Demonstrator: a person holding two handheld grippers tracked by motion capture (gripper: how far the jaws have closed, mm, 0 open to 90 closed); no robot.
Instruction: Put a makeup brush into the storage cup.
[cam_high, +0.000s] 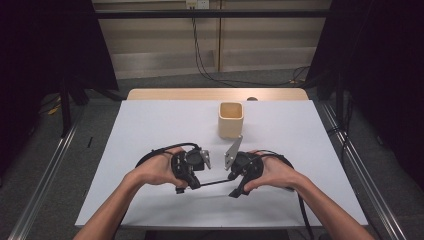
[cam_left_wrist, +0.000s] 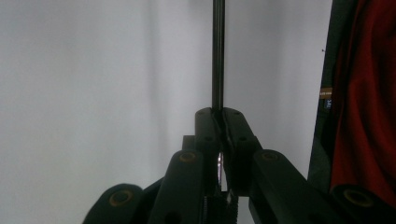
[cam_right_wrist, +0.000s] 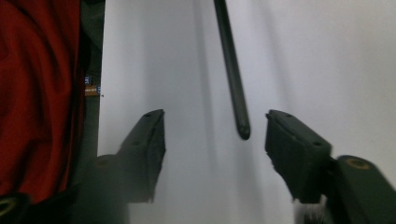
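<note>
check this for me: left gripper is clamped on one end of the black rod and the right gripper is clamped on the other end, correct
Not quite. The left gripper is clamped on the black rod, but the right gripper is not: the right gripper view shows the rod's free end between its jaws with gaps on both sides, untouched.

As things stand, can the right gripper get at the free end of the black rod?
Probably yes. The rod, clamped at its other end by the left gripper, already points its tip between the right gripper's open jaws, apart from both pads, with nothing in between.
</note>
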